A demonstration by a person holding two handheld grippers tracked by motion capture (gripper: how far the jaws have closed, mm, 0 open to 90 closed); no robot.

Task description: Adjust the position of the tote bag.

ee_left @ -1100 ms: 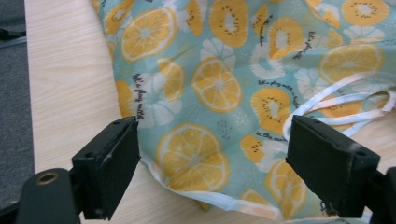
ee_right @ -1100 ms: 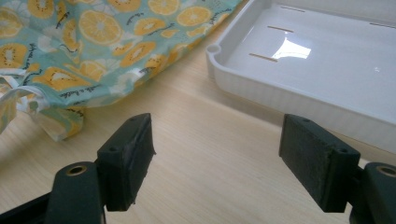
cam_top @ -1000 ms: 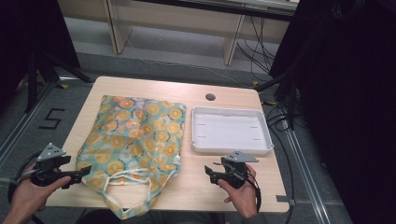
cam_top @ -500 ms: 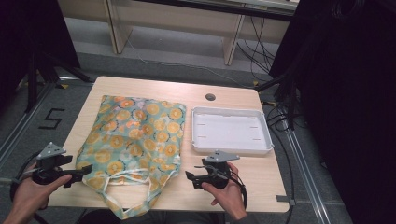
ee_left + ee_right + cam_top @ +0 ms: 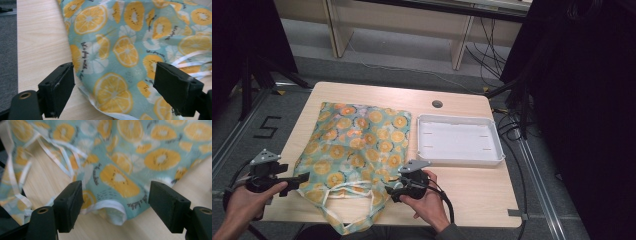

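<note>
A teal cloth bag (image 5: 357,145) printed with orange slices lies flat on the wooden table (image 5: 472,192), its white handles (image 5: 347,200) toward the near edge. My left gripper (image 5: 304,176) stands open at the bag's near left corner (image 5: 110,100), jaws wide apart on either side of the fabric edge. At the bag's near right corner my right gripper (image 5: 388,191) is open too, and the white-hemmed corner (image 5: 112,210) lies between its jaws. The white handles (image 5: 50,155) curl at the left of the right gripper view.
A white shallow tray (image 5: 459,140) sits to the right of the bag, with nothing in it. A round cable hole (image 5: 437,104) marks the table's far side. Dark curtains and cables (image 5: 507,120) flank the right.
My right gripper has slid left along the near edge, from below the tray to the bag's near right corner. The left gripper has stayed put.
</note>
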